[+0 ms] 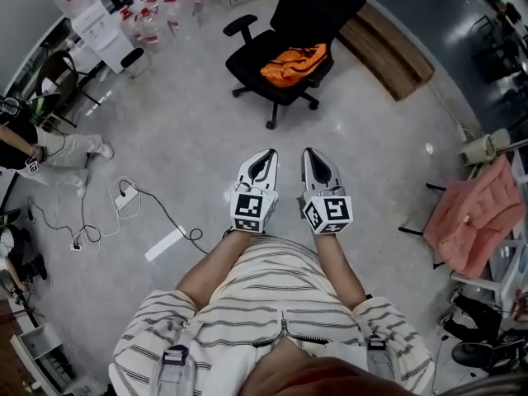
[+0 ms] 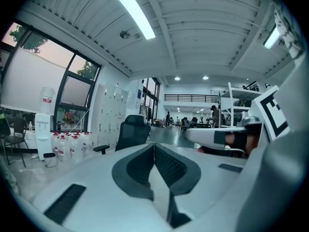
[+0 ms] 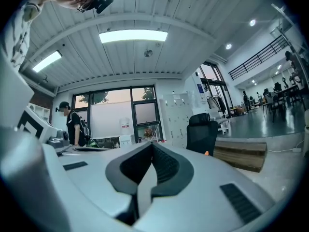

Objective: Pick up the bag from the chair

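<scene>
1. Left gripper [image 1: 264, 157]: held out low in front of the person's striped top [image 1: 264, 308]. Jaws pressed together, nothing between them. Its cube [image 1: 252, 209] carries black-and-white square markers and no readable lettering.
2. Right gripper [image 1: 312, 155]: just beside the left one and parallel to it. Jaws likewise closed on nothing. Its cube [image 1: 328, 213] is marked the same way.
3. Floor [image 1: 190, 130]: pale and speckled. A white power strip [image 1: 125, 197] with a dark cable lies to the left.
4. Chair [image 1: 285, 23]: black office type on castors, straight ahead of both grippers and well apart from them.
5. Bag [image 1: 294, 64]: orange, crumpled, lying on the chair seat. Its long axis runs across the seat, rising slightly to the right in the head view. It is well beyond both sets of fingertips. No print can be read on it.
6. Water bottles [image 1: 157, 15]: far left, with red labels whose text is too small to read.
7. Wooden platform [image 1: 388, 48]: to the right of the chair.
</scene>
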Tool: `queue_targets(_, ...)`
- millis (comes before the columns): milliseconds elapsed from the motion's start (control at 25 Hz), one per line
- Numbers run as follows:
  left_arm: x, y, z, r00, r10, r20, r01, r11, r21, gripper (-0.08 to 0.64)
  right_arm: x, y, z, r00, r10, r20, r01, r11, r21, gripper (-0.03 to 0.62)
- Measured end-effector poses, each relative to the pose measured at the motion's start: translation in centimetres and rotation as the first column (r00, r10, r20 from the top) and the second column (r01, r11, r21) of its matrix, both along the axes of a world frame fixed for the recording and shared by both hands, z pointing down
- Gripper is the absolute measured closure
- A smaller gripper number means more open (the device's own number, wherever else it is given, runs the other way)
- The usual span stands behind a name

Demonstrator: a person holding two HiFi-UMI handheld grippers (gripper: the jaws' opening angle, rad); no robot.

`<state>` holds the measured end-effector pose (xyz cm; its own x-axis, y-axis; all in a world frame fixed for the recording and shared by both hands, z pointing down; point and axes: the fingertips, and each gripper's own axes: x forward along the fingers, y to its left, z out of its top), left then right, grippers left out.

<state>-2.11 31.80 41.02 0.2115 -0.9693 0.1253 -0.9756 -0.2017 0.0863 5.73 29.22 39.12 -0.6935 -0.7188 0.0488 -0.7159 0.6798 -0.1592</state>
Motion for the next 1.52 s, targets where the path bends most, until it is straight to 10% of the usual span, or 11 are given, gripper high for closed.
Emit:
queue_targets(720,-9.4,-19.1,-0.2,0.99,0.141,-0.012,-0.141,0.99,-0.019,0.535,-9.2,-18.3,-0.6,0.989,0.145,-0.03,-0.145,0.989,-0.009,0.574)
queue_targets(1520,-7.9,-27.7,4.9,0.978,0.2,-0.065,-0.207,0.969,-0.132,0.535,-7.9,-26.6,3.0,0.976,0.212,-0.048,-0.215,0.973,-0.078,0.574)
